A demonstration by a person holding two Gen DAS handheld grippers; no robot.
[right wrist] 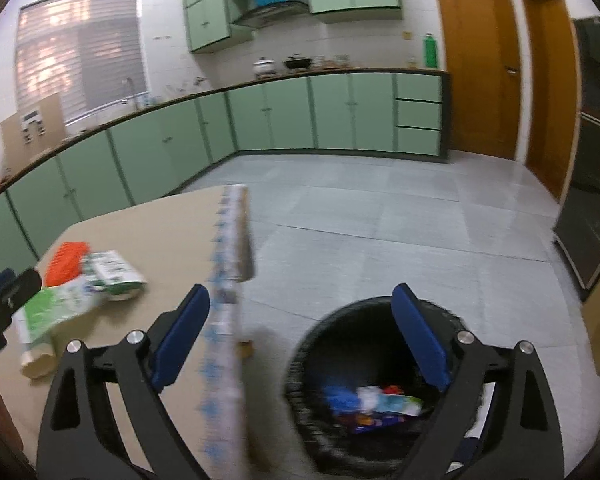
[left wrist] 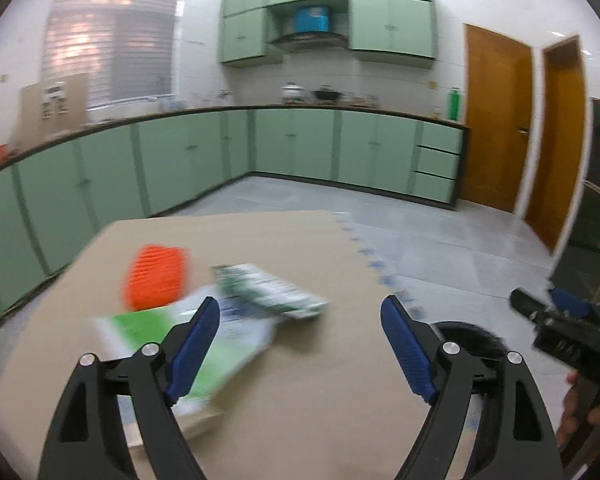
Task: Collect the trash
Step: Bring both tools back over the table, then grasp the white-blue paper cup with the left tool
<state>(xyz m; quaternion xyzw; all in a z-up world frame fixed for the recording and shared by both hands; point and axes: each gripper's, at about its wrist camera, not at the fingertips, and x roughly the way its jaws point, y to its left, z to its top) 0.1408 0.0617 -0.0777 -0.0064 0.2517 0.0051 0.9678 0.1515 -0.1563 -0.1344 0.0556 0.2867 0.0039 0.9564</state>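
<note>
Both the left claw (left wrist: 300,322) and the right claw (right wrist: 302,312) are spread wide and empty, the right above the black trash bin (right wrist: 340,320) holding wrappers, while an orange wrapper (left wrist: 156,280) and green-white packets (left wrist: 268,286) lie on the tabletop (left wrist: 320,400).

both grippers, left (left wrist: 300,344) and right (right wrist: 302,334), wide apart, empty

green cabinets (left wrist: 292,144), grey tiled floor (right wrist: 380,216), wooden doors (left wrist: 496,120), blinded window (left wrist: 112,40)
</note>
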